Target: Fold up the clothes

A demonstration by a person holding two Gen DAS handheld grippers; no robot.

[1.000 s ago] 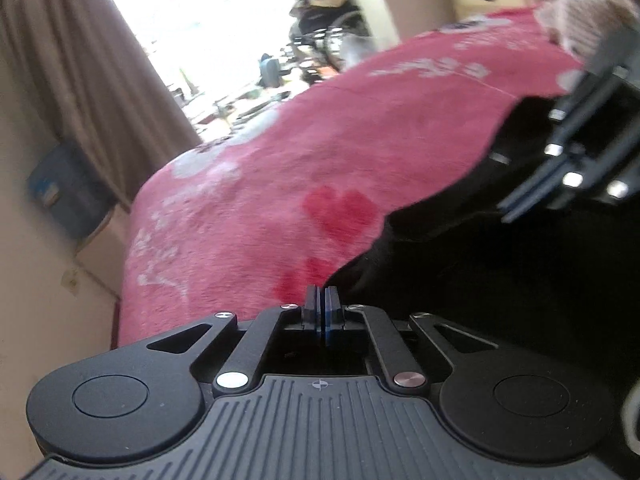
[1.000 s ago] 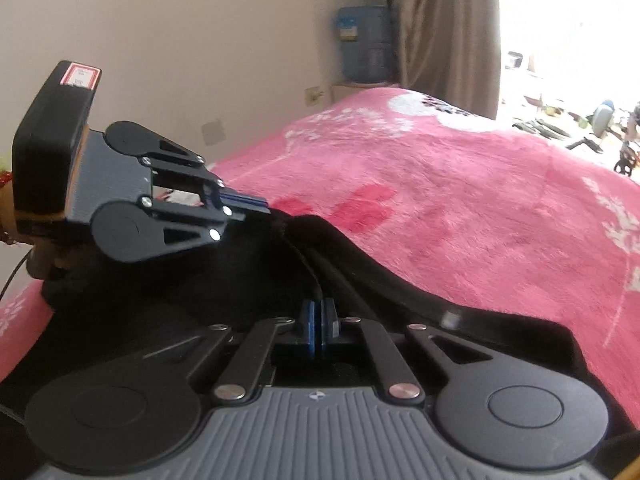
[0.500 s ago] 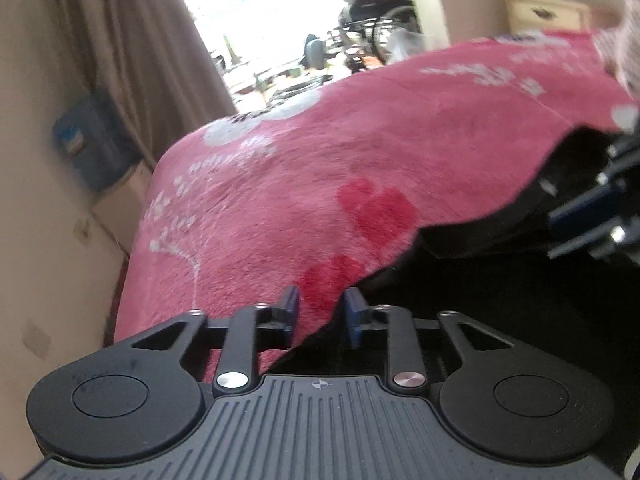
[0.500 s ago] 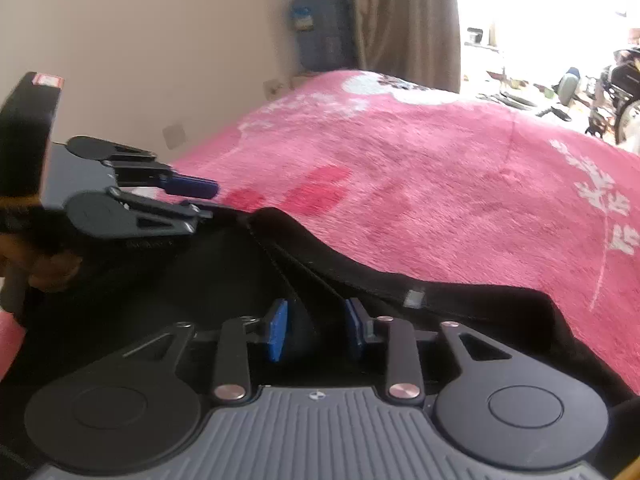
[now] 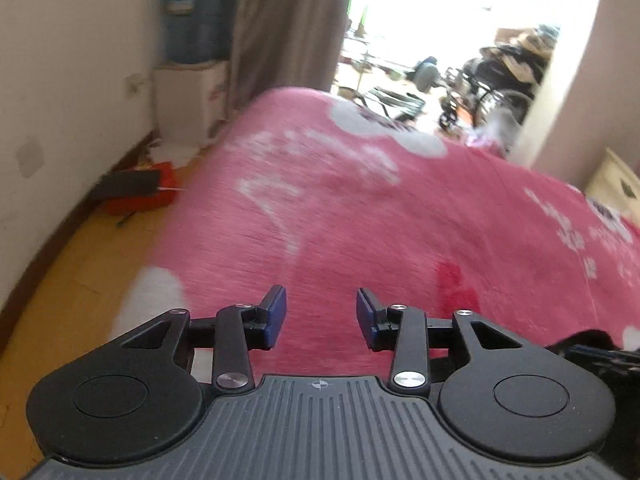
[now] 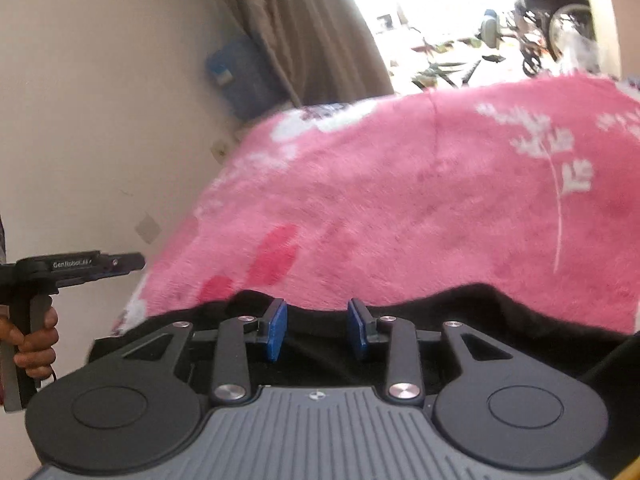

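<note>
Left tongs (image 5: pixel 320 316) opening, empty; black garment (image 6: pixel 440 320) half hidden.

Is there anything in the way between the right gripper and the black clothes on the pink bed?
Nothing visible. The right gripper hangs right over the black garment, its fingers apart with only cloth behind them. The pink blanket beyond is bare, and the left gripper is off to the side.

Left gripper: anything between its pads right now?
Nothing held. In the left wrist view the left gripper has opening jaws with only pink blanket behind the gap; the black garment lies off to its right.
</note>
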